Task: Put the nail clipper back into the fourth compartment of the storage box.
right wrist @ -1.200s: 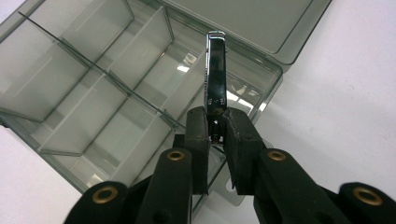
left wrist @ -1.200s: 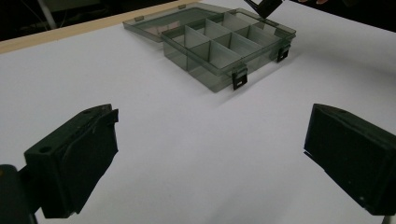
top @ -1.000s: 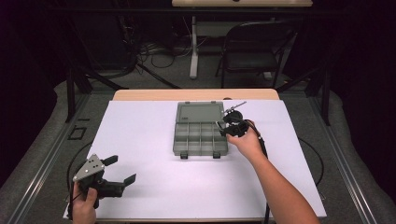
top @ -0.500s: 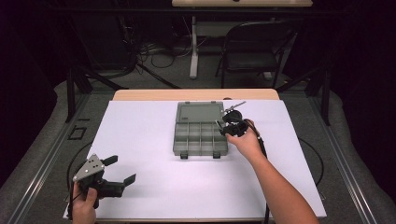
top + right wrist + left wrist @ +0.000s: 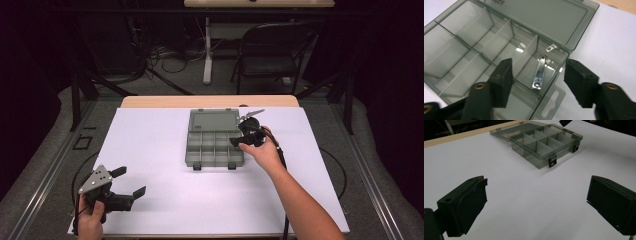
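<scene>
Nothing much is changed from a second ago: the white tabletop (image 5: 165, 150) is laid out the same, and the grey compartment box (image 5: 214, 145) is parked mid-table with its lid flipped open toward the far edge. The left gripper (image 5: 129, 182) is kept near the front-left corner, spread wide, nothing held. The right gripper (image 5: 537, 75) is kept over the box's right end, released, empty. A small metal nail clipper (image 5: 539, 72) is seen in the end compartment; lid lettering is cut off.

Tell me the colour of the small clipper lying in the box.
Shiny silver metal; the clipper shows best in the right gripper view.
</scene>
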